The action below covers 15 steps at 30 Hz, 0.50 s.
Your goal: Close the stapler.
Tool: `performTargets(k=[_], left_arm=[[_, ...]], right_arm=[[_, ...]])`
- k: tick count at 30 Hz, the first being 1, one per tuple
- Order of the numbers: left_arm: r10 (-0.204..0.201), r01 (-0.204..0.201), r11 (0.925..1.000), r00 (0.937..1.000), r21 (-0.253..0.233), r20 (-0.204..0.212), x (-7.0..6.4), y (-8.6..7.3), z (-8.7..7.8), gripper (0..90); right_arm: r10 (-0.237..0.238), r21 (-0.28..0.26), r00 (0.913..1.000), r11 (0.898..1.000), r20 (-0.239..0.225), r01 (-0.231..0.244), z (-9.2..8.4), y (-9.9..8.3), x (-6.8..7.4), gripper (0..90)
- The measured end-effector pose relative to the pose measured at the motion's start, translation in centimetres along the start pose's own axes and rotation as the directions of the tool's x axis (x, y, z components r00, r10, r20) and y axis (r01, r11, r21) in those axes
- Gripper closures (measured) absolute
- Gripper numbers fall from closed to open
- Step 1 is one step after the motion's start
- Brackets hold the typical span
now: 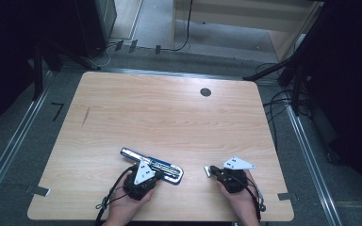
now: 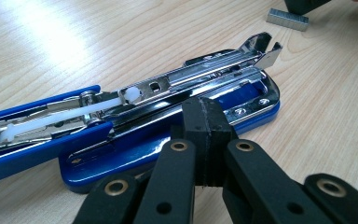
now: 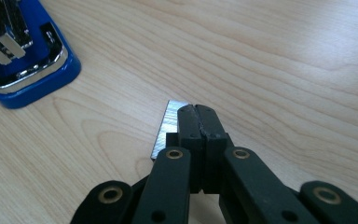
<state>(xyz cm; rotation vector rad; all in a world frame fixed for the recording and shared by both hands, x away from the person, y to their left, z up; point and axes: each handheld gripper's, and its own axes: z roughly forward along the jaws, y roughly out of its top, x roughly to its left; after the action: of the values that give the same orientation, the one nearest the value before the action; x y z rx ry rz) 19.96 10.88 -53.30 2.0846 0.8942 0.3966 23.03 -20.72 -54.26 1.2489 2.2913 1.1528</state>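
Nearby, opened blue stapler, staple strip

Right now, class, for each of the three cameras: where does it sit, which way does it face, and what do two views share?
High view: above the near table edge, looking forward and down; both hands, left gripper and right gripper show.
Left gripper view: rides the left gripper, facing the open blue stapler; shut jaws show.
Right gripper view: rides the right gripper, jaws shut beside the staple strip.
Shared: stapler and staple strip appear in both gripper views.
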Motion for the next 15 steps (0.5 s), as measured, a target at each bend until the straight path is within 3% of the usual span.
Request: performTargets(k=[5, 15], left_arm=[[-0.001, 0.001, 1.0000, 1.0000, 0.000, 0.000, 0.0, 0.0, 0.0, 90.0], [-0.001, 0.001, 1.0000, 1.0000, 0.000, 0.001, 0.0, 0.0, 0.0, 90.0]], right_arm=[[0.046, -0.029, 0.9989, 0.999, 0.001, -0.046, -1.0, -0.1, 0.3, 90.0], [0.039, -0.021, 0.9992, 0.999, 0.000, -0.039, -0.9, -0.2, 1.6, 76.9]])
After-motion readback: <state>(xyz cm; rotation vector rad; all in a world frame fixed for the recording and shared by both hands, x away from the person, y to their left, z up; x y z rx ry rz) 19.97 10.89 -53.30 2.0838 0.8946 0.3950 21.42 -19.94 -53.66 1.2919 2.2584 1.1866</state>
